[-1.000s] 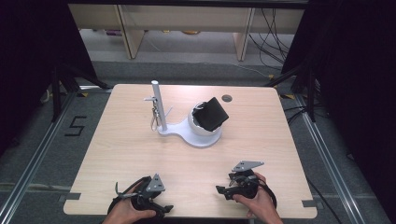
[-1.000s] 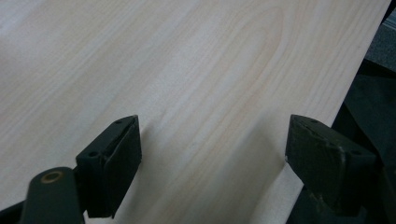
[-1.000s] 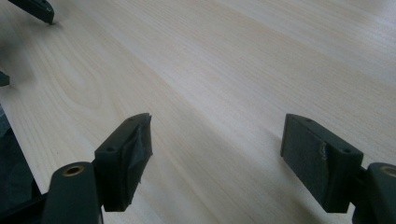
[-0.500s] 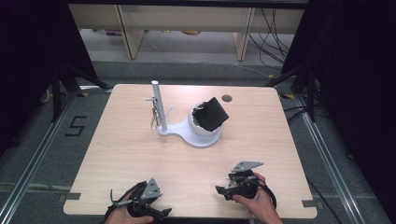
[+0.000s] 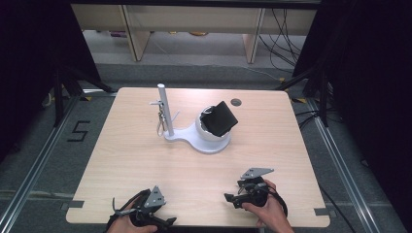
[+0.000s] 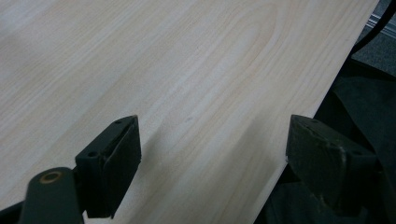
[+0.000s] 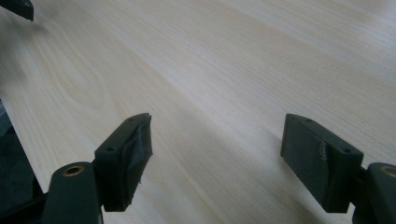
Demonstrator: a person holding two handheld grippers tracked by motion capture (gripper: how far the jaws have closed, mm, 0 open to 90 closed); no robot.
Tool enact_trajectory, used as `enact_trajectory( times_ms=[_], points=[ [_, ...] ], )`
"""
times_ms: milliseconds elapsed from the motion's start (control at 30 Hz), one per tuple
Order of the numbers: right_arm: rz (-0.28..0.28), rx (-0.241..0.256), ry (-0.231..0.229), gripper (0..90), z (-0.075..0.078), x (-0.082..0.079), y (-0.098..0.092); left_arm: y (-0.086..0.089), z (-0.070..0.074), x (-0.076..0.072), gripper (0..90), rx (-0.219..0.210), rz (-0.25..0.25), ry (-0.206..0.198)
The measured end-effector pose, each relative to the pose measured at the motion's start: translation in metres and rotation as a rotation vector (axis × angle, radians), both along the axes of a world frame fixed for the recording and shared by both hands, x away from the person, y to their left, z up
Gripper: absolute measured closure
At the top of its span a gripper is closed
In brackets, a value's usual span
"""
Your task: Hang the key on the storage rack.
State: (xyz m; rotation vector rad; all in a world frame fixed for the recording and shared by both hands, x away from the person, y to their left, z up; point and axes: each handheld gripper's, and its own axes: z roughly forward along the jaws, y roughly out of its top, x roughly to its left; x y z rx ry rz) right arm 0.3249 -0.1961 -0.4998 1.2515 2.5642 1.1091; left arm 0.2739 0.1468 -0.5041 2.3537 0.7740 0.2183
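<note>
since a second ago the left gripper (image 5: 167, 222) had slid back toward the near edge of the table (image 5: 145, 160), now partly over that edge; the right gripper (image 5: 232, 198) hardly shifted. stand and wallet sat where they were.

progress: nothing looked started. both grippers rested low at the near side, well apart from the white stand (image 5: 197, 138) in the middle of the table. left gripper view showed its jaws spread wide over bare wood (image 6: 187, 84), nothing between them, one jaw hanging past the table edge. right gripper view showed the same, jaws wide apart and empty over wood (image 7: 224, 70). all reaching and grasping was judged as left to do.

things nearest the work: a black wallet-like pouch (image 5: 220, 118) sat in the stand's round cup, tilted, its long axis leaning up and toward the table's right, flat face turned toward the person. a white post (image 5: 165, 109) stood upright at the stand's left end, long axis vertical, with a small key ring (image 5: 159, 125) hanging from its side hook. ring detail too small to tell.
</note>
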Motion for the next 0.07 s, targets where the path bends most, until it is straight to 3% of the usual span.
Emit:
enact_trajectory(
  times_ms=[67],
  points=[
    [0.000,0.000,0.001,25.6,0.0000,-0.0001,0.0001,0.0004,-0.0002,-0.0001,18.0,-0.004,-0.005,-0.013]
  ],
)
